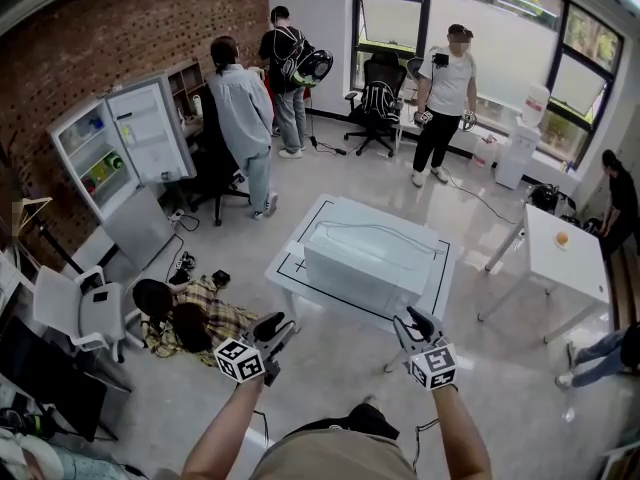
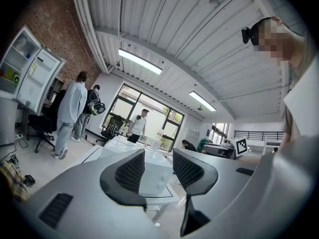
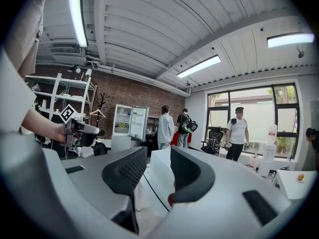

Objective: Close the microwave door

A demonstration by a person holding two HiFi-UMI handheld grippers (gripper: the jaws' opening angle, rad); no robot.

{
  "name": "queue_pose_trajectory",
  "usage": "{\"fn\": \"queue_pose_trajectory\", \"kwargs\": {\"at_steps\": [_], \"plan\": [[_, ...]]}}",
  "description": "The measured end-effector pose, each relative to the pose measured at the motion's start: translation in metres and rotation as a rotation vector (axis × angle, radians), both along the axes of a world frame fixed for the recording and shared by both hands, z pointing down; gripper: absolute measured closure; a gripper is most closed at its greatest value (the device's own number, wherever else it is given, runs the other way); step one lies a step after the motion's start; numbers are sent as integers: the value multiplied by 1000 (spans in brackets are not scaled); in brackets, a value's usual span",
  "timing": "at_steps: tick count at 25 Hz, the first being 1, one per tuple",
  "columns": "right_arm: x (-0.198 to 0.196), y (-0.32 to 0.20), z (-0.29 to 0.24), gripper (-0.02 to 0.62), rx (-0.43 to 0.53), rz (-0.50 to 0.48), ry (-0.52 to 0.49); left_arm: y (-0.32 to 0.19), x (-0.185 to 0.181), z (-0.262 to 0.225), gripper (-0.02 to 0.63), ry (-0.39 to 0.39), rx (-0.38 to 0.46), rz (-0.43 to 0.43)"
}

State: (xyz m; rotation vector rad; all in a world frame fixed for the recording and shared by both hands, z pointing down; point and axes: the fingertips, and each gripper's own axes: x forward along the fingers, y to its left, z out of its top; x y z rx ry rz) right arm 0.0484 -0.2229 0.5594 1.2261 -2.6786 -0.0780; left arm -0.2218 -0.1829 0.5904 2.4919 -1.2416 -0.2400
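**Head view.** The microwave (image 1: pixel 365 258), a white box, stood on a white table (image 1: pixel 288 270) marked with a black outline, near the middle of the room. No view showed whether its door was open or closed. The left gripper (image 1: pixel 272 330) and the right gripper (image 1: pixel 418 320) were held side by side close to the person's body. Both were short of the table's near edge and apart from the microwave.

**Left gripper view.** The 2 jaws stood apart with nothing gripped, and the microwave showed beyond the gap.

**Right gripper view.** The 2 jaws likewise stood apart and empty, with a corner of the microwave beyond them.

**Background.** A refrigerator (image 1: pixel 110 153) with its door open stood against the brick wall, and a person in a grey shirt (image 1: pixel 240 113) stood near it. To the right, a small table (image 1: pixel 580 268) carried 1 orange fruit (image 1: pixel 562 238).
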Motion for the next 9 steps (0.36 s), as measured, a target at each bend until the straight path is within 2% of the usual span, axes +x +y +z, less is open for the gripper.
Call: {"fn": "queue_pose_trajectory", "kwargs": {"at_steps": [9], "plan": [[-5,-1,-6,457,15,-7,5,1,2,-5,440,-11,3,2]]}}
